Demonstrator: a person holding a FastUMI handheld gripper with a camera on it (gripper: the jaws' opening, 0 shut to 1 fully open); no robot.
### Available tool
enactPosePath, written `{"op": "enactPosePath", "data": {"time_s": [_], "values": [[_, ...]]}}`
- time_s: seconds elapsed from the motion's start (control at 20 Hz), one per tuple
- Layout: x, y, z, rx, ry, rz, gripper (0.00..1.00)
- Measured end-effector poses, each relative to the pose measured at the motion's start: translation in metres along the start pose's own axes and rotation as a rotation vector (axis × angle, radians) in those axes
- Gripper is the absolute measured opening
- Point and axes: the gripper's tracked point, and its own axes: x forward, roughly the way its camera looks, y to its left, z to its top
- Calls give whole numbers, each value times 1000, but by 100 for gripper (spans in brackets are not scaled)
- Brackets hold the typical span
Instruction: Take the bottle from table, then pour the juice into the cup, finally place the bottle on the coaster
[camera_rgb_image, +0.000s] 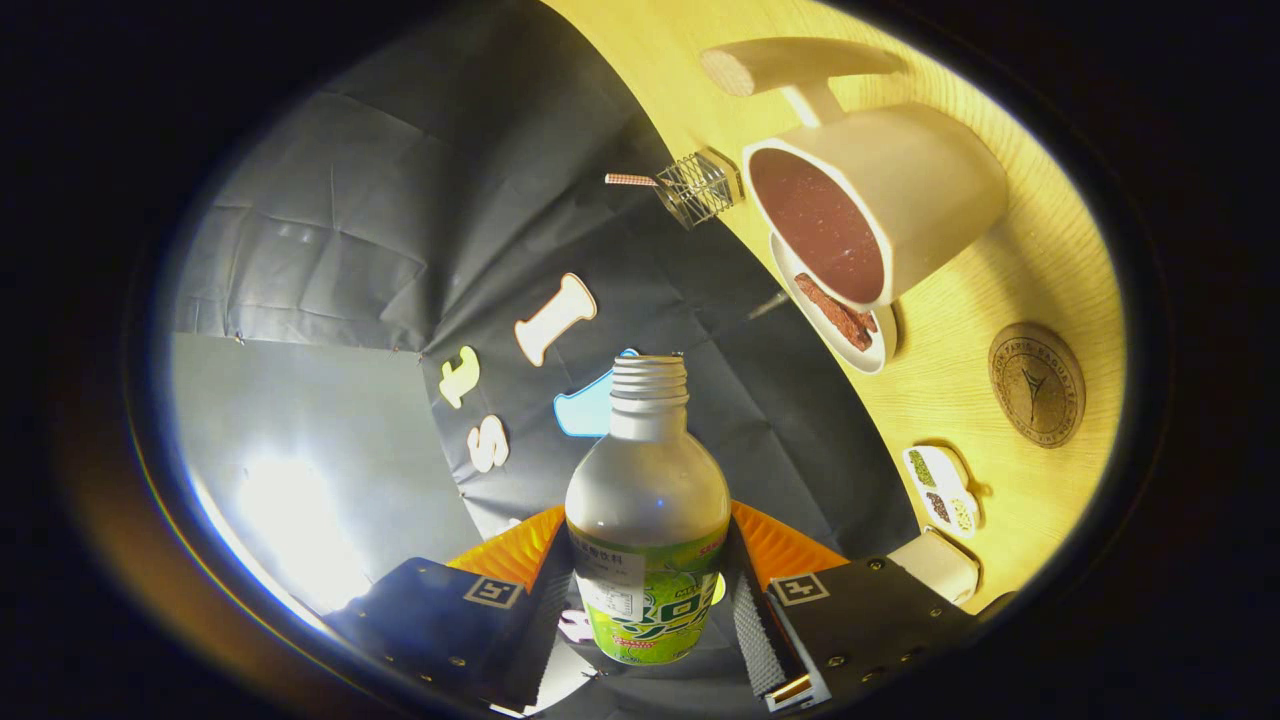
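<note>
The fingers (648, 600) gripped the uncapped juice bottle (648, 520) on both sides, lifted clear of the desk (1000, 330) and tilted, with the cup (880, 200) beyond already holding dark liquid, leaving placement on the coaster (1037, 384).

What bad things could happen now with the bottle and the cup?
1. The bottle has no cap and is held tipped between the gripper fingers, so juice might spill short of the cup.
2. The cup already looks nearly full of dark drink, so more could overflow onto the table.
3. The bottle might bump the saucer beside the cup.
</note>
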Motion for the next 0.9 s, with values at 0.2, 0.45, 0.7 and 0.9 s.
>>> {"op": "enactPosePath", "data": {"time_s": [0.2,0.45,0.7,0.9], "values": [[-4,-6,5,-3,-9,-12,75],[-5,-11,10,-6,-13,-20,75],[-5,-16,14,-6,-26,-28,75],[-7,-20,19,-6,-31,-37,75]]}}
